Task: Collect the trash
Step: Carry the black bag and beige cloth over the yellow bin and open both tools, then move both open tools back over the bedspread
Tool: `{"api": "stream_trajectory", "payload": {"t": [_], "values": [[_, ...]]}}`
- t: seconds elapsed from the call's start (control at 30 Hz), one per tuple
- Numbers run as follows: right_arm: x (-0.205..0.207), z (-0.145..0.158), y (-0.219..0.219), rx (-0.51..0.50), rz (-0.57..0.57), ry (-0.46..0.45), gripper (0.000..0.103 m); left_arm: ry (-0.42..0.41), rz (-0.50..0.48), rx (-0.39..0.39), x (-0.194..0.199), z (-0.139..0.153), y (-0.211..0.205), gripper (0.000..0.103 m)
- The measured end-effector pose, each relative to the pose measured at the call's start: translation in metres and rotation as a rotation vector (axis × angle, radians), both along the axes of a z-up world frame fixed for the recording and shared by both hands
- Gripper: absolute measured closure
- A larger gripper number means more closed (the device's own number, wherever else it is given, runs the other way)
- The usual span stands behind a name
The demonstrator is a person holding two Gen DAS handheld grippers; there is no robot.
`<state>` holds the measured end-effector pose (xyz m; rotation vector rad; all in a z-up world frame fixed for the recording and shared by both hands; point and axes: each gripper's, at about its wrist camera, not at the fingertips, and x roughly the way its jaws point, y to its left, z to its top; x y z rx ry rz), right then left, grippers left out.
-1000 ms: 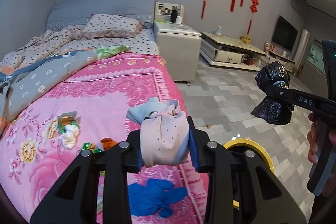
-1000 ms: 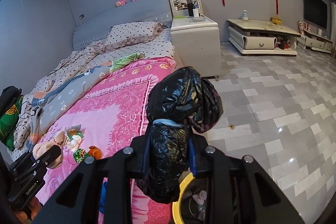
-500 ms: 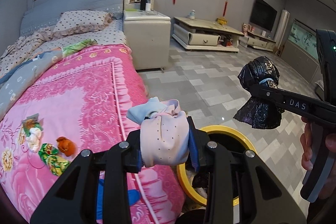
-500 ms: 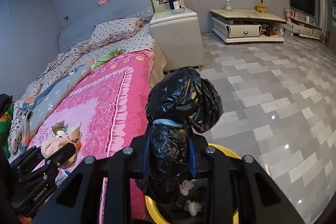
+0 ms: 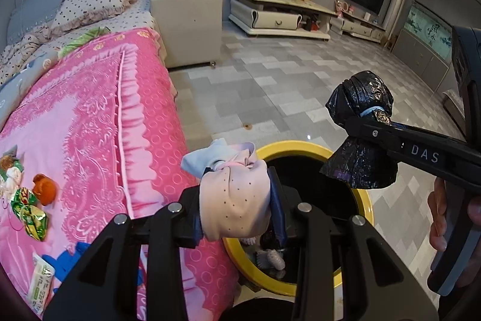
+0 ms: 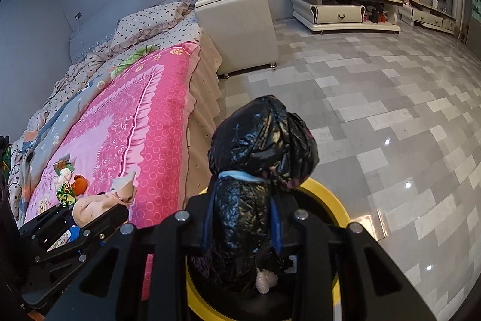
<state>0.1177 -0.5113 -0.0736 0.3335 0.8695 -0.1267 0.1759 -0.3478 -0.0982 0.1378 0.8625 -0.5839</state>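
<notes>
My left gripper (image 5: 237, 206) is shut on a beige dotted cloth bundle (image 5: 234, 197), held over the near rim of a yellow-rimmed black bin (image 5: 365, 200) beside the bed. My right gripper (image 6: 243, 218) is shut on a tied black plastic bag (image 6: 261, 146), hanging above the same bin (image 6: 330, 197). From the left wrist view the black bag (image 5: 360, 164) hangs over the bin's right side, with a person's hand (image 5: 439, 218) on the handle. Several wrappers (image 5: 28, 212), an orange scrap (image 5: 45, 188) and a blue glove (image 5: 64, 260) lie on the pink bedspread (image 5: 90, 122).
A white nightstand (image 5: 186, 23) stands at the bed's head. A low white TV cabinet (image 5: 279, 17) lines the far wall. Grey tiled floor (image 6: 375, 98) spreads to the right of the bin. Small bits of trash (image 5: 270, 257) lie inside the bin.
Both grippers have moved right off the bed and downward, so they now hang over the bin. Each keeps its grip on its load.
</notes>
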Motion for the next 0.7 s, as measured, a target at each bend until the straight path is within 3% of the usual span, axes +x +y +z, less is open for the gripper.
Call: {"api": "stream_trajectory", "payload": {"t": [0.23,0.37,0.5,0.63,0.7], "values": [[-0.005,-0.023,-0.012,0.03,-0.02,0.034,0.076,0.059,-0.029,0.014,-0.004,-0.026,-0.011,0.069],[-0.012,-0.027,-0.016,0.033,-0.031,0.038,0.076,0.046,-0.049,0.014,-0.01,-0.025,-0.015,0.069],[-0.019,-0.025,-0.021,0.035,-0.051,0.032,0.074,0.032,-0.059,-0.003,-0.015,-0.019,-0.015,0.057],[-0.025,-0.023,-0.025,0.045,-0.075,0.032,0.057,0.023,-0.064,-0.012,-0.019,-0.014,-0.013,0.048],[-0.029,-0.022,-0.029,0.047,-0.089,0.032,0.056,0.021,-0.062,-0.02,-0.02,-0.011,-0.009,0.045]]}}
